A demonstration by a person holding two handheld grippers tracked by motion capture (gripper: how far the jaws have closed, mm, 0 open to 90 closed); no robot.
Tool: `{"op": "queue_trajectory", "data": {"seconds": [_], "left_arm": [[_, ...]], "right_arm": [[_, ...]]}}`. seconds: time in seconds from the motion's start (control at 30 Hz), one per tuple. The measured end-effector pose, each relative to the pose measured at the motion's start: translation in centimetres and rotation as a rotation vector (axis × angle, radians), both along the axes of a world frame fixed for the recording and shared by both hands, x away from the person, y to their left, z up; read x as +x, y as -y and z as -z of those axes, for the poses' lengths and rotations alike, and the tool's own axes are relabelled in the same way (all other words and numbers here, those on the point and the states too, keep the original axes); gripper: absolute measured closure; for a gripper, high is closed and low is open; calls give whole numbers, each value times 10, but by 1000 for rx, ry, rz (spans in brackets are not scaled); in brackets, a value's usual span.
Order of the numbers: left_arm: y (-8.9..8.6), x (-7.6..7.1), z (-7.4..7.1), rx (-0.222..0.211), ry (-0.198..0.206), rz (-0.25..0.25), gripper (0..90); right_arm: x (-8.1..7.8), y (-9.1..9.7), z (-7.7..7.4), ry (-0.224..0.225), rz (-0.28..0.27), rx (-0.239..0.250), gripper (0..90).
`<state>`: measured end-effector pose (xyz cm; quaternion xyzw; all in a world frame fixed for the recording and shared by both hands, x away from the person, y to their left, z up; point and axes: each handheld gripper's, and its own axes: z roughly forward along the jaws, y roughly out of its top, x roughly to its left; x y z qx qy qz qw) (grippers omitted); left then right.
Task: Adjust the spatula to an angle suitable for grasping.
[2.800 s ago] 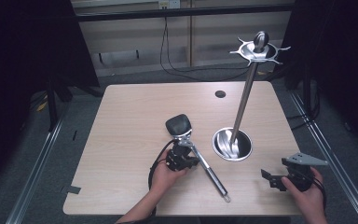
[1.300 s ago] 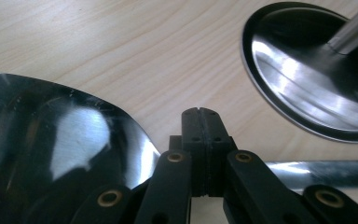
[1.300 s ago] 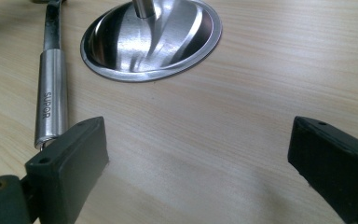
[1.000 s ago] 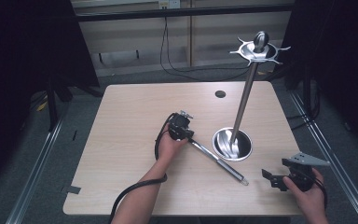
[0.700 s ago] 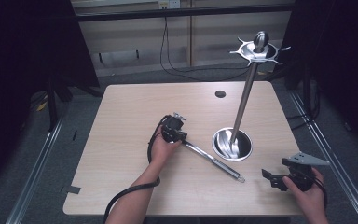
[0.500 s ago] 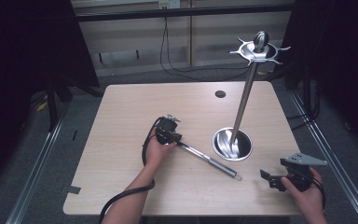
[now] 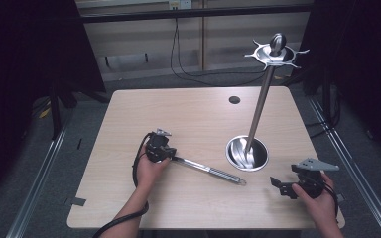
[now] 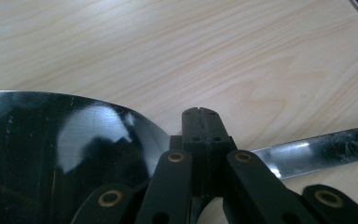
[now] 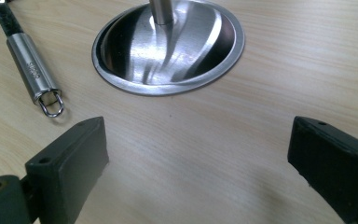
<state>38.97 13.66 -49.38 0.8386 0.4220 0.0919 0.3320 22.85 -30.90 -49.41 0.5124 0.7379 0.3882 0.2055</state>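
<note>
On the wooden table [image 7: 193, 114] in the high view: left gripper [image 7: 158, 148], held in the person's left hand [image 7: 149, 168], clamped at the head end of a spatula [image 7: 208, 171] whose metal handle runs out toward the right and lies flat on the wood; a steel stand [image 7: 258, 114] with a round dish base [image 7: 248, 153] and a spoked top just beyond the handle's end; right gripper [image 7: 284, 187] near the table's right front corner, carrying nothing. Left gripper view: jaws pressed together, tips meeting, gripped on the spatula between its black blade [image 8: 51, 144] at the left and its shiny neck [image 8: 321, 149] at the right. Right gripper view: jaws spread wide apart over bare wood, nothing between them; the dish base [image 9: 168, 46] ahead, and the spatula's handle end with its hanging ring [image 9: 51, 105] at the upper left, near the left jaw but apart from it.
</note>
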Motion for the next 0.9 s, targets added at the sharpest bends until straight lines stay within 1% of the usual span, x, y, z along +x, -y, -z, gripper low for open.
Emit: {"op": "queue_trajectory", "data": {"seconds": [0.03,0.07,0.1,0.13,0.17,0.2,0.23,0.3,0.33,0.37,0.4,0.43,0.47,0.5,0.53,0.57,0.6,0.63,0.67,0.77,0.8,0.87,0.9], "left_arm": [[-8,-3,0,-5,-3,-9,900],[-8,-3,0,-5,-3,-9,900],[-15,-6,0,-7,2,-18,900],[-15,-6,0,-7,2,-18,900],[-22,-9,0,-3,7,-37,900],[-22,-9,0,-3,7,-37,900],[-25,-10,1,-11,8,-41,900],[-34,-14,0,2,15,-72,900],[-34,-14,0,2,15,-72,900],[-39,-17,0,1,5,-73,900],[-39,-17,0,1,5,-73,900],[-42,-18,-1,11,7,-77,900],[-48,-21,-1,10,1,-77,900],[-48,-21,-1,10,1,-77,900],[-50,-22,0,-1,8,-86,900],[-52,-23,-1,-3,0,-85,900],[-53,-24,0,-3,1,-90,900],[-54,-26,0,-10,11,-104,900],[-55,-26,0,-14,6,-91,900],[-56,-27,-2,-3,5,-88,892],[-55,-28,-3,-31,12,-87,892],[-55,-31,-8,-37,41,-82,890],[-54,-32,-11,-54,42,-66,891]], "right_arm": [[3,-3,0,3,-13,-3,45],[3,-3,0,3,-13,-3,45],[6,-7,0,-3,-24,-1,45],[8,-9,1,0,-26,-1,45],[10,-10,1,-6,-34,-1,45],[10,-10,1,-6,-34,-1,45],[11,-12,1,-1,-39,-5,45],[15,-16,1,-2,-48,-8,45],[15,-16,1,-2,-48,-8,45],[17,-18,0,1,-54,-8,45],[17,-19,0,4,-53,-8,45],[17,-19,0,4,-53,-8,45],[18,-21,-1,-1,-56,-7,45],[18,-21,-1,-1,-56,-7,45],[19,-22,-1,-3,-61,-8,45],[20,-22,0,-1,-62,-11,45],[20,-22,0,-1,-62,-11,45],[20,-23,-1,0,-61,-9,45],[20,-23,-1,2,-61,-9,45],[21,-23,-1,4,-65,-9,45],[20,-23,-1,4,-67,-9,45],[20,-23,-1,5,-68,-11,45],[20,-23,-1,3,-64,-9,45]]}}
